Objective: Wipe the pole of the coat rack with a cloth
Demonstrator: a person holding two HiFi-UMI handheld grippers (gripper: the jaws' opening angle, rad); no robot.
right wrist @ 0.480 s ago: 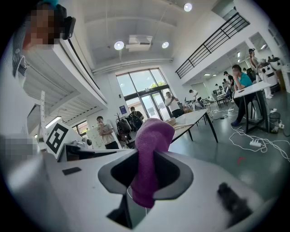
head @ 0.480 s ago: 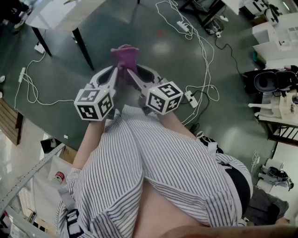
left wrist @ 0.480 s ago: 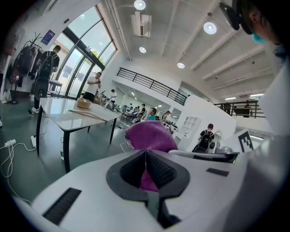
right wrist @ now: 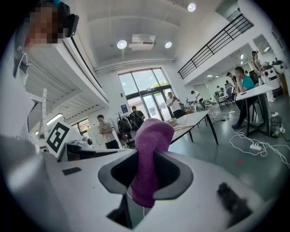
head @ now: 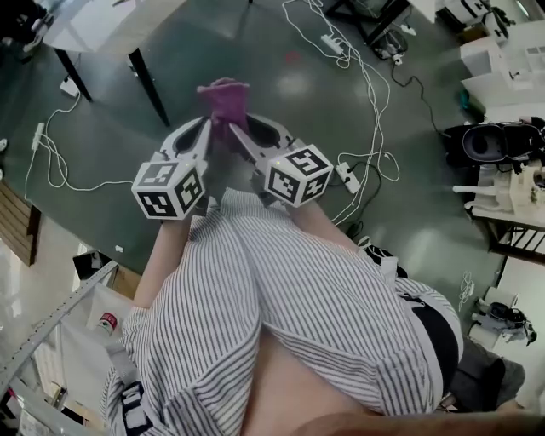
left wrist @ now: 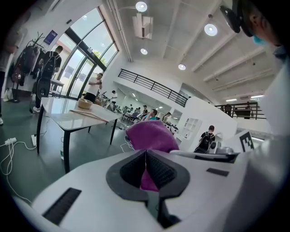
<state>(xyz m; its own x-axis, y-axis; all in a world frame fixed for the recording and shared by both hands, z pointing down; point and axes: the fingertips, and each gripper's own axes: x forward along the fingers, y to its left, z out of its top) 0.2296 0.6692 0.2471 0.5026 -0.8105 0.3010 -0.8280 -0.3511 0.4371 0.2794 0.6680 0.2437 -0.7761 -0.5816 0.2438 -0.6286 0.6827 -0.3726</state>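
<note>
Pinching one purple cloth (head: 224, 102) with both tools: left tool (left wrist: 146, 156) pressed together on a thin fold of it, right tool (right wrist: 144, 159) clamped on a thicker strip running up between its jaws. Held bunched above the tool tips, in the air over the dark green floor (head: 281, 128), well clear of the white surface (head: 111, 25) at upper left. Tools side by side, tips almost meeting at the cloth. Far off by the windows (left wrist: 74, 68), a coat rack (left wrist: 25, 61) hung with dark coats
</note>
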